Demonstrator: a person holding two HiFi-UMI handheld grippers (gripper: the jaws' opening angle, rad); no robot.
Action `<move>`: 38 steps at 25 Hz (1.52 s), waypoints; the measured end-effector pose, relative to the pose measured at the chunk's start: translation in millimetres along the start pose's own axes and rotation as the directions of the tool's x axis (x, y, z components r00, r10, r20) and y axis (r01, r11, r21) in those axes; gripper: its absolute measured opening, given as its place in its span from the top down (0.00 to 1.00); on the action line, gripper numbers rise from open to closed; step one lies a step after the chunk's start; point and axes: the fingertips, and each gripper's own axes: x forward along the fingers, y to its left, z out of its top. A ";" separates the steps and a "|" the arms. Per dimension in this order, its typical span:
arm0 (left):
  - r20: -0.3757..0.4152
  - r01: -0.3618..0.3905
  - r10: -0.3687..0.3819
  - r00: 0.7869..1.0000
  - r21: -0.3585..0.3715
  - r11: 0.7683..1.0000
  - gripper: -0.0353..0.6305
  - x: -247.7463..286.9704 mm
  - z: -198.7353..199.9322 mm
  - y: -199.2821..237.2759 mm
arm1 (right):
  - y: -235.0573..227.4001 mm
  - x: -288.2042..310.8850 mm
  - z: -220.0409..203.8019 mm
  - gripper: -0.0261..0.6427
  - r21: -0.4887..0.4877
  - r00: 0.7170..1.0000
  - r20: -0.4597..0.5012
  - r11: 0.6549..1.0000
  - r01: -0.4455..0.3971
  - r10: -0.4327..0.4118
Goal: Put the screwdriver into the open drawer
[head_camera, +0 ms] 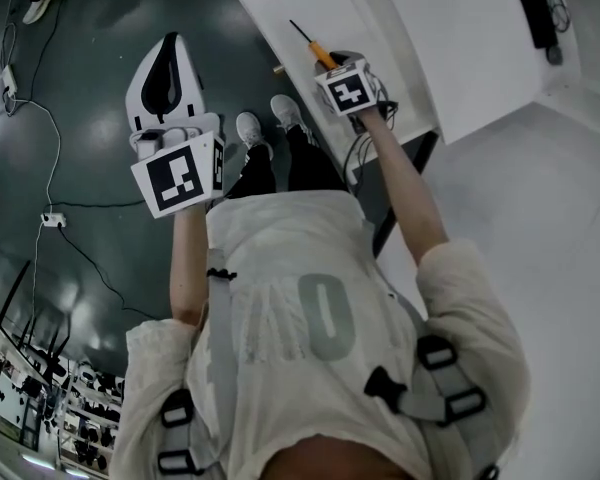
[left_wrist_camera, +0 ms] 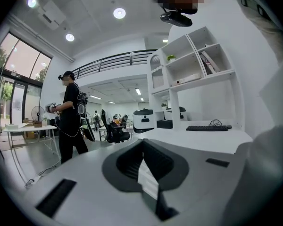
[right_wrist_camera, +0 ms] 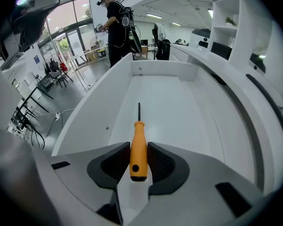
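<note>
My right gripper [head_camera: 332,66] is shut on the screwdriver [head_camera: 314,45] by its orange handle [right_wrist_camera: 138,147]. The thin dark shaft [right_wrist_camera: 138,111] points forward and down over the white floor of the open drawer [right_wrist_camera: 170,98]. In the head view the screwdriver hangs over the drawer [head_camera: 280,8], tip towards its far end. My left gripper [head_camera: 167,60] is held up at the left over the dark floor, away from the drawer. Its jaws meet at the tips with nothing between them [left_wrist_camera: 144,171].
A white desk top [head_camera: 480,38] runs beside the drawer on the right. A person in black [right_wrist_camera: 117,20] stands beyond the drawer's far end. White wall shelves [left_wrist_camera: 193,65] and a keyboard [left_wrist_camera: 207,128] are ahead of the left gripper. Cables [head_camera: 40,148] lie on the floor.
</note>
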 end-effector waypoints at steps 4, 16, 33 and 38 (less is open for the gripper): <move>-0.010 0.001 -0.001 1.000 0.002 1.000 0.94 -0.9 -4.1 -0.4 | 1.4 5.8 -9.3 0.79 0.006 1.000 -0.024 1.000 -0.006 0.006; -0.035 0.027 -0.027 0.999 0.007 1.000 0.94 -4.3 -12.8 -18.6 | -3.2 13.8 -22.0 0.80 -0.008 0.999 -0.045 1.000 -0.018 0.017; -0.040 0.060 -0.061 0.997 -0.017 0.998 0.94 -10.1 -23.1 -24.4 | 6.7 19.0 -26.9 0.79 0.002 0.995 -0.070 0.997 -0.076 0.076; -0.039 0.051 -0.052 0.998 -0.017 0.999 0.94 -11.2 -22.2 -21.6 | 3.2 18.6 -26.8 0.78 -0.041 0.996 -0.074 0.998 -0.053 0.050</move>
